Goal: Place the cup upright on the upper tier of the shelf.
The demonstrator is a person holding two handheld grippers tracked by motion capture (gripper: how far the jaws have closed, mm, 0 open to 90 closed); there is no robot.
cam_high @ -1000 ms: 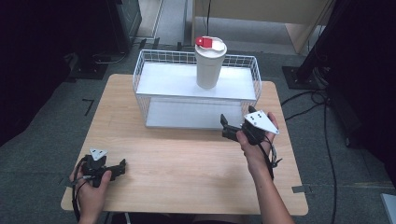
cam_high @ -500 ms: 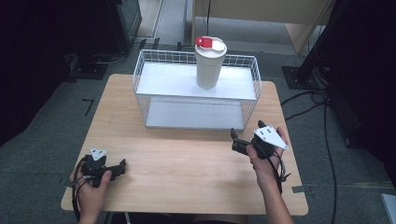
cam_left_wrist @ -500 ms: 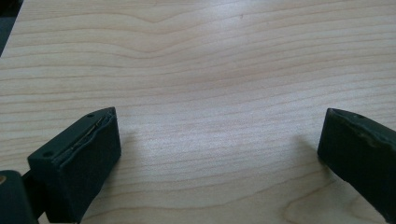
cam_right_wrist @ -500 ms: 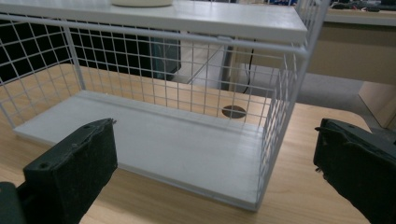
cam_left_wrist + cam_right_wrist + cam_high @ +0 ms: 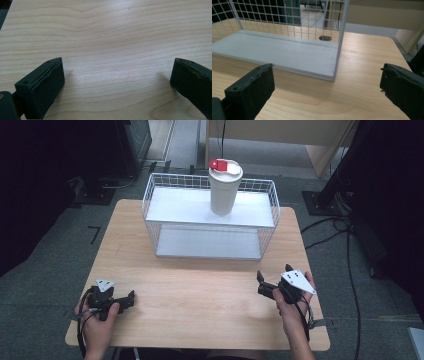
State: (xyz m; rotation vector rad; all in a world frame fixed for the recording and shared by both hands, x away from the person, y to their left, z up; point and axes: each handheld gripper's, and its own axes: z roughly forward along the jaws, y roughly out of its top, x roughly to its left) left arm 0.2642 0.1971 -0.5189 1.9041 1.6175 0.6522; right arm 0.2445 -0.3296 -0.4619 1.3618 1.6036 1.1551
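A white tumbler [image 5: 224, 190] with a red-tabbed lid stands upright on the top shelf of a white wire rack [image 5: 175, 206] at the back of the wooden table [image 5: 200, 285]. My left gripper [image 5: 131, 296] rests near the front left corner. It is open, with bare wood between its jaws [image 5: 117, 75]. My right gripper [image 5: 273, 273] is held over the front right of the table, also open with nothing in it [image 5: 327, 80]. It faces the rack's lower shelf [image 5: 284, 51], a short way off.
The rack's white corner post [image 5: 340, 45] stands ahead of the right gripper. A small round hole [image 5: 325, 38] shows in the tabletop behind the rack. Cables lie on the floor [image 5: 330, 227] to the right, and dark stands surround the table.
My right gripper has drawn back from the rack's front right corner toward the table's near edge. The left gripper and the tumbler have not moved.
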